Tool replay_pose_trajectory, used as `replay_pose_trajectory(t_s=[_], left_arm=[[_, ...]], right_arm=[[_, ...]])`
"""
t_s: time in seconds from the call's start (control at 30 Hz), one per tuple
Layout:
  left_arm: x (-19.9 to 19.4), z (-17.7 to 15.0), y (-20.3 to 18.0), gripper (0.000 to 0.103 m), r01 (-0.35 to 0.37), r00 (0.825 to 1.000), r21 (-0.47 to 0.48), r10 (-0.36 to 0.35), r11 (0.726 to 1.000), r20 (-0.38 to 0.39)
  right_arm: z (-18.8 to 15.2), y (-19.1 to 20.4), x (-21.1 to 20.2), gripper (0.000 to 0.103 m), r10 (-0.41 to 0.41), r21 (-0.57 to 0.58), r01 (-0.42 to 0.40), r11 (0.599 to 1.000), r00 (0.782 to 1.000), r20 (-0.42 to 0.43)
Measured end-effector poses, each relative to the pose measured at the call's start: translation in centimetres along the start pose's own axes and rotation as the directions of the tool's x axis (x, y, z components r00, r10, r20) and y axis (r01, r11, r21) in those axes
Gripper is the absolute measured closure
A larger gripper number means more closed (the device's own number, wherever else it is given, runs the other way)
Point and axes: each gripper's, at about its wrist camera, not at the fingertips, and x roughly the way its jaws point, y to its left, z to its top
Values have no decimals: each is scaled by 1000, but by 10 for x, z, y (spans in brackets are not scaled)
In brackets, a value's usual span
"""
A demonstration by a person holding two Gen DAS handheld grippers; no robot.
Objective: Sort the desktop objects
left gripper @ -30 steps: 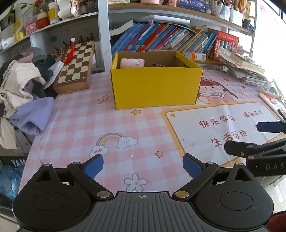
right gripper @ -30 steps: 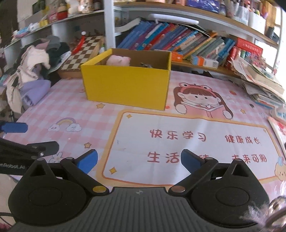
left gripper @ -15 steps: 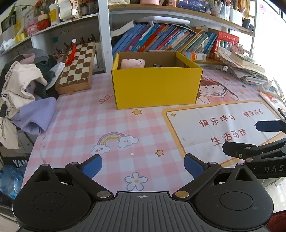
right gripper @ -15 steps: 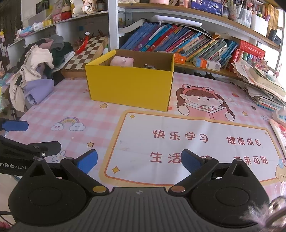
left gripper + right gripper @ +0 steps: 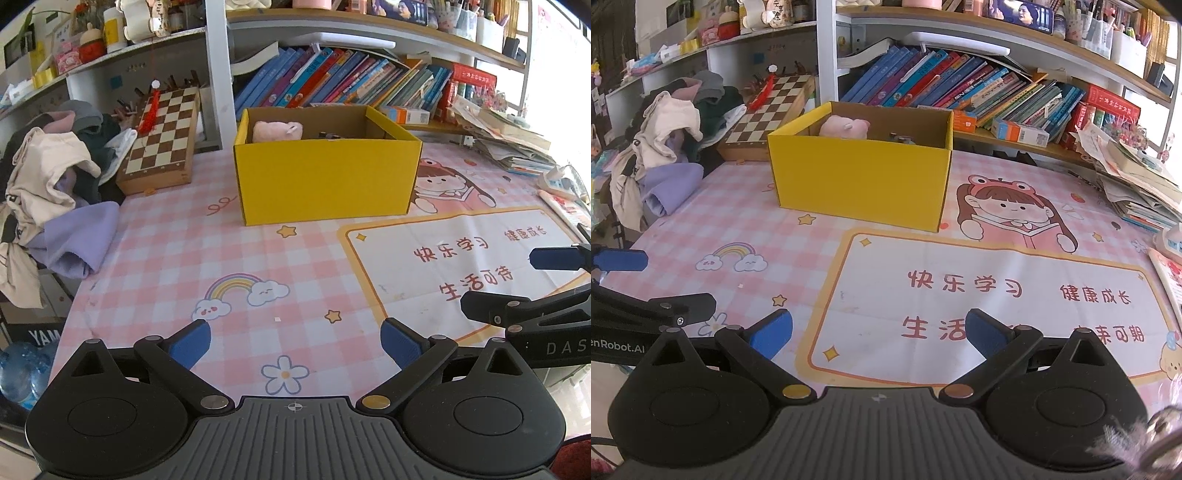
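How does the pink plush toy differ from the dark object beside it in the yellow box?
The pink plush toy is pale, soft-looking and bulky, rising to about the rim of the yellow box; the dark object is small, hard-looking and low, mostly hidden by the front wall. The plush sits toward the box's left end, the dark object nearer the middle. What the dark object is cannot be told. Both lie inside the box, and neither gripper touches them.

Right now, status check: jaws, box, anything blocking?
Left gripper and right gripper open, empty. Yellow box holds pink plush. Nothing in the way.
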Motion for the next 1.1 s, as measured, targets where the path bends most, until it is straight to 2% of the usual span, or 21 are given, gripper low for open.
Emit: replay_pose_trajectory(t_s=[0.87,1.1], left_arm=[[4,1,2,3,12,1000,-3,-12,1000,-3],[5,2,5,2,37,999,-15,-37,999,2]], right_arm=[[1,-1,3,2,-13,2,13,1000,1000,-11],[3,0,5,2,-18,1,18,1000,1000,-15]])
